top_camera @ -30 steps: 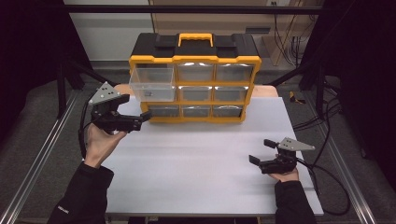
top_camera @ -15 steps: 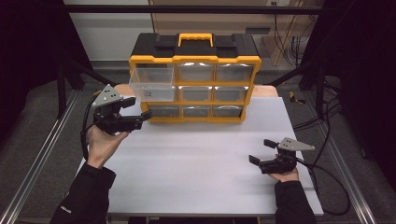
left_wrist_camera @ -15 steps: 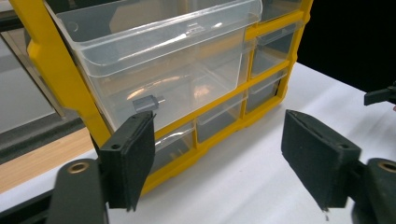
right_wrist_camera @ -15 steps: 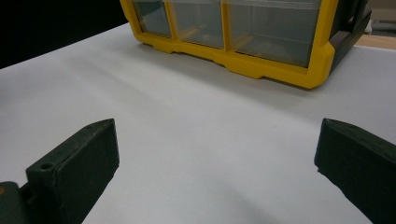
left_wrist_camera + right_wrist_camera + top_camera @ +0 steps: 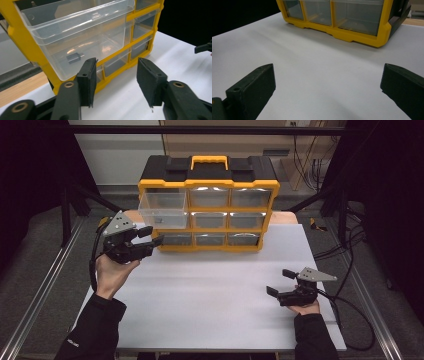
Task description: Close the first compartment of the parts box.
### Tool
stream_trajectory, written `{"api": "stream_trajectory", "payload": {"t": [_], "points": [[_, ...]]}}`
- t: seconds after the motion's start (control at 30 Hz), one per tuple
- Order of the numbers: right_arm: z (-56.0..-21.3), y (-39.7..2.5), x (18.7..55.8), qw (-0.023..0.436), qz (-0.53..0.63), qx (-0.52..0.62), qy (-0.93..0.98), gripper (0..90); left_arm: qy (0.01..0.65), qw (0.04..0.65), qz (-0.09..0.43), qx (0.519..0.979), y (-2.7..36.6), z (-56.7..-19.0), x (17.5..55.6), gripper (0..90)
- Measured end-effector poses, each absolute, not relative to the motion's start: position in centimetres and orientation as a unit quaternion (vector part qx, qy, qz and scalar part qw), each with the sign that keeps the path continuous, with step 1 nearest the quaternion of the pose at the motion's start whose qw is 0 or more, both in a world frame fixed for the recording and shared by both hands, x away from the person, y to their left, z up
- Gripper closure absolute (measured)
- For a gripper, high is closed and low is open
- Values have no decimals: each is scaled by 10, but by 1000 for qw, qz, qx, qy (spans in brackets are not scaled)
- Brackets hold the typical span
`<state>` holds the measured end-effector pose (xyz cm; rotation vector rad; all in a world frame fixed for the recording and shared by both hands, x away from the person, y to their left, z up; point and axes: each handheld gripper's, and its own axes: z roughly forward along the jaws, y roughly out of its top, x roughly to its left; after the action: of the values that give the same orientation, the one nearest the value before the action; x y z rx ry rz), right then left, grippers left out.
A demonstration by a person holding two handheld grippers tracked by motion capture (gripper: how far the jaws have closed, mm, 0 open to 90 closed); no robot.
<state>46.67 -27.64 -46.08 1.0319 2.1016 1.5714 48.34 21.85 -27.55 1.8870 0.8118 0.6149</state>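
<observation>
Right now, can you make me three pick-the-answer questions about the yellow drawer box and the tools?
1. Which drawer of the organizer sticks out?
A. top left
B. middle
C. bottom right

2. How many drawers does its front have?
A. four
B. six
C. nine

3. How is the left tool set?
A. shut on a drawer
B. open, holding nothing
C. shut on a screw

Answers: 1 A, the clear top left drawer juts forward in the high view. 2 C, there are three rows of three. 3 B, the left gripper view shows a wide gap between its black jaws, which stand in front of the drawer and touch nothing.
</observation>
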Motion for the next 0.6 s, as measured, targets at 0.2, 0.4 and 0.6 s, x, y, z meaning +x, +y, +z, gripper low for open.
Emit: {"api": "stream_trajectory", "payload": {"t": [0.2, 0.4, 0.6], "points": [[-461, -277, 467, 160, 550, 361, 736, 3, 332, 476, 251, 775, 217, -277, 486, 593], [-460, -277, 467, 162, 552, 361, 735, 3, 333, 476, 254, 774, 215, -275, 488, 679], [-461, -277, 467, 161, 551, 361, 735, 3, 334, 473, 255, 775, 215, -273, 491, 764]]}}
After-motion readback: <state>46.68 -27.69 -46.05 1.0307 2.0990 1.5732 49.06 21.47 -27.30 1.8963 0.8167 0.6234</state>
